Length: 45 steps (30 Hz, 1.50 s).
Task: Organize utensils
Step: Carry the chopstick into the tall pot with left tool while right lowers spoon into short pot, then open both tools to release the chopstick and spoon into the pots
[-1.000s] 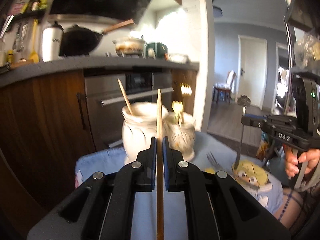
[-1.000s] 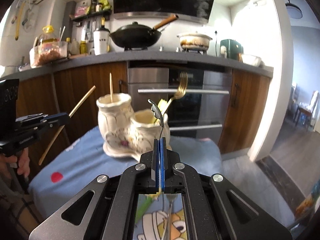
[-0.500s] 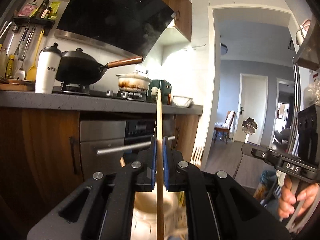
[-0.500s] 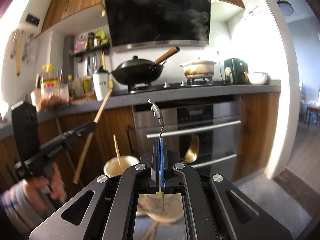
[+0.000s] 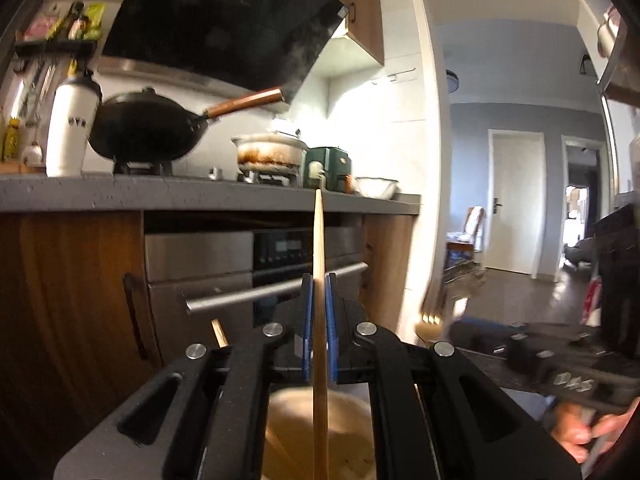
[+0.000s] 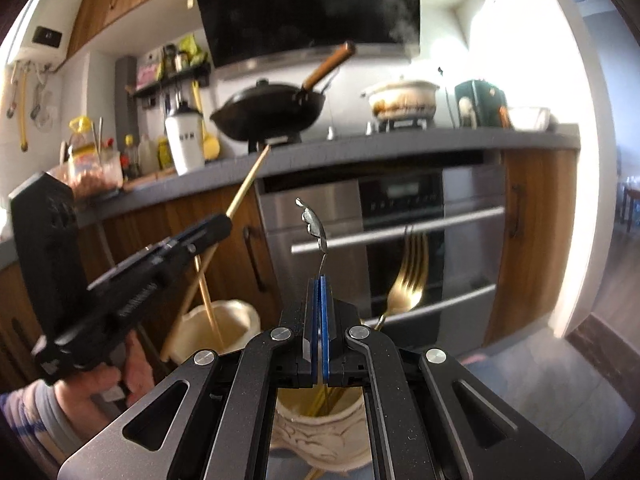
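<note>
Standing clamped in the left gripper (image 5: 319, 320), the chopstick (image 5: 319, 248) hung directly above the tall jar (image 6: 218, 330), while the right gripper (image 6: 318, 312) pinched a utensil handle (image 6: 314, 226) over the shorter jar (image 6: 320, 420).

Right gripper (image 6: 319, 280) jaws clamping silver utensil (image 6: 316, 228), cream holder (image 6: 320, 420) below

A black wok (image 5: 148, 128) sits on the stove; beside it a white pot (image 5: 270, 154); oven (image 6: 400, 240) below.
</note>
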Tool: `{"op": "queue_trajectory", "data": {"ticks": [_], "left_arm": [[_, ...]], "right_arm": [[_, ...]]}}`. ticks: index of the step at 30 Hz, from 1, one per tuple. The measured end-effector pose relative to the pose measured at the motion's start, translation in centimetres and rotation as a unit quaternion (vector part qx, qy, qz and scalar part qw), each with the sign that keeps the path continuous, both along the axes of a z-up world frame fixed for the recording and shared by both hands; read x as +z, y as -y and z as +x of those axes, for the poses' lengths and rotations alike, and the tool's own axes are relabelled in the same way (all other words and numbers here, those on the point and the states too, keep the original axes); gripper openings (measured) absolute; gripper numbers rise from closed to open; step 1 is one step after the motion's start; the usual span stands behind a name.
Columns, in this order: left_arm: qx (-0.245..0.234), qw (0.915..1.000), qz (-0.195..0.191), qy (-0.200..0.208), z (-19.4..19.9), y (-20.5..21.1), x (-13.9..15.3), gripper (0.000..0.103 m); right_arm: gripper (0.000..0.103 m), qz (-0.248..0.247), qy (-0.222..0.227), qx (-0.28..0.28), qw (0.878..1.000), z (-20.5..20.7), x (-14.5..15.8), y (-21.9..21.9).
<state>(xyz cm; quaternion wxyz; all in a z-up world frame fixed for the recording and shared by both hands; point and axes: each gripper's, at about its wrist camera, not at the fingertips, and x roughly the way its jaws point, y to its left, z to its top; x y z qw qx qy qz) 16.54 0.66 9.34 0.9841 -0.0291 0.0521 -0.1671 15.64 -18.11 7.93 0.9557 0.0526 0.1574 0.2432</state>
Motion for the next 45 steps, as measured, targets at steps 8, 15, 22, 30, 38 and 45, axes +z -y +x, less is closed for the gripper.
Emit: {"op": "queue_trajectory", "data": {"ticks": [8,15,22,30,38,45], "left_arm": [[-0.002,0.9999,0.009,-0.010,-1.5,-0.6,-1.9,0.006],[-0.015,0.9989,-0.043,0.009,-0.9,-1.7,0.5,0.006],[0.023,0.9990,-0.014,0.035,1.4,-0.4,1.3,0.006],[0.017,0.9994,0.023,0.022,0.4,0.7,-0.3,0.006],[0.014,0.9994,0.033,0.003,-0.7,0.3,-1.6,0.006],[0.014,0.9988,0.047,0.000,-2.4,0.1,-0.9,0.025]], "right_arm": [[0.002,-0.015,-0.034,0.000,0.999,0.6,-2.0,-0.7],[0.002,-0.010,-0.040,-0.007,0.999,0.7,-2.5,-0.6],[0.002,-0.008,-0.040,-0.005,0.999,0.8,-2.7,-0.5],[0.002,-0.008,-0.043,-0.003,0.999,1.4,-2.7,-0.2],[0.003,-0.004,-0.068,-0.011,0.998,2.6,-3.1,-0.3],[0.041,0.002,-0.047,-0.025,0.999,0.2,-2.3,0.7]]}}
